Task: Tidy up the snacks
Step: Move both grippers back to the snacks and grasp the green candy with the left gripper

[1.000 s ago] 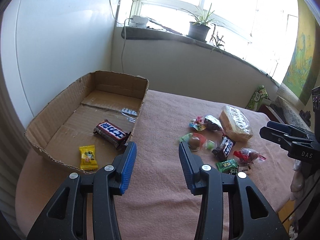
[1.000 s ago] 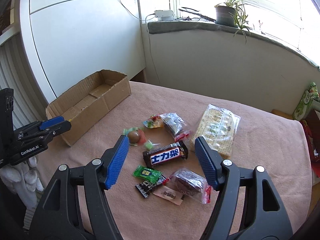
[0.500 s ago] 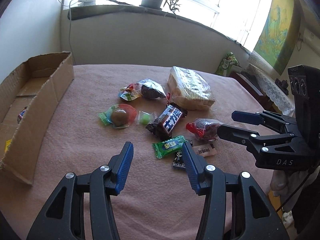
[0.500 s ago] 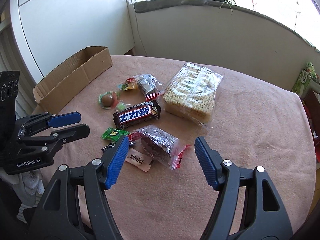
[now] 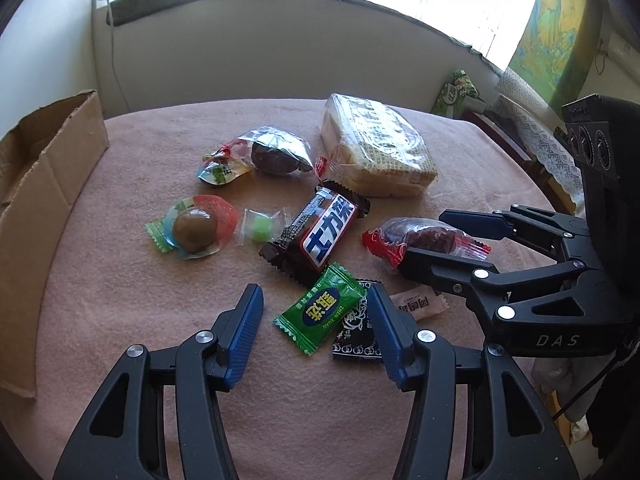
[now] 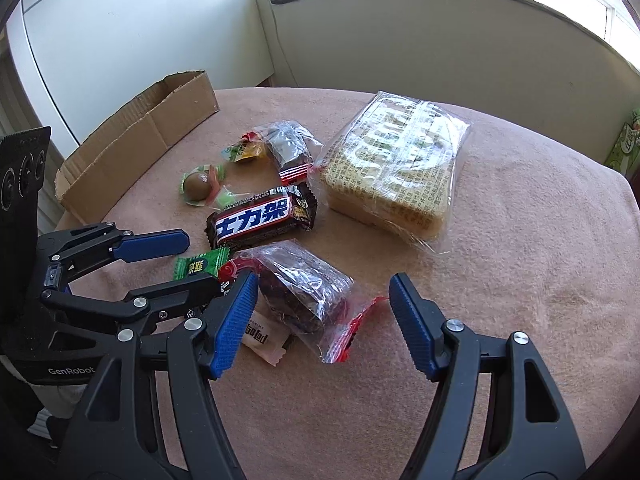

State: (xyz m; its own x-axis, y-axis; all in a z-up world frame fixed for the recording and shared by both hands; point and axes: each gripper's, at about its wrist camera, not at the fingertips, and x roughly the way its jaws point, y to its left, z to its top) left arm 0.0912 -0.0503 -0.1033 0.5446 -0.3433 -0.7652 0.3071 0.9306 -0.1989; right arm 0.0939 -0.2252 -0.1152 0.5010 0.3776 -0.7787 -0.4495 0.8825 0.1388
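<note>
Several snacks lie on a pink cloth. My left gripper (image 5: 314,314) is open, its jaws either side of a green candy (image 5: 320,308) that overlaps a black sachet (image 5: 354,336). My right gripper (image 6: 322,298) is open around a clear red-edged packet with a dark cake (image 6: 304,292), also in the left wrist view (image 5: 424,236). A Snickers bar (image 5: 320,232) lies just beyond the green candy. A cardboard box (image 5: 36,184) stands at the left. The right gripper (image 5: 440,236) shows at the right of the left wrist view; the left gripper (image 6: 196,256) shows at the left of the right wrist view.
A large wafer pack (image 6: 396,168), a second dark cake packet (image 5: 280,152), a small gummy pack (image 5: 220,170), a round chocolate in a red-green wrapper (image 5: 196,226), a small green cube candy (image 5: 260,228) and a beige sachet (image 5: 416,304) lie around. A wall and windowsill stand behind the table.
My left gripper swung from the box to the snack pile and came down over the green candy. My right gripper moved forward and down over the red-edged cake packet.
</note>
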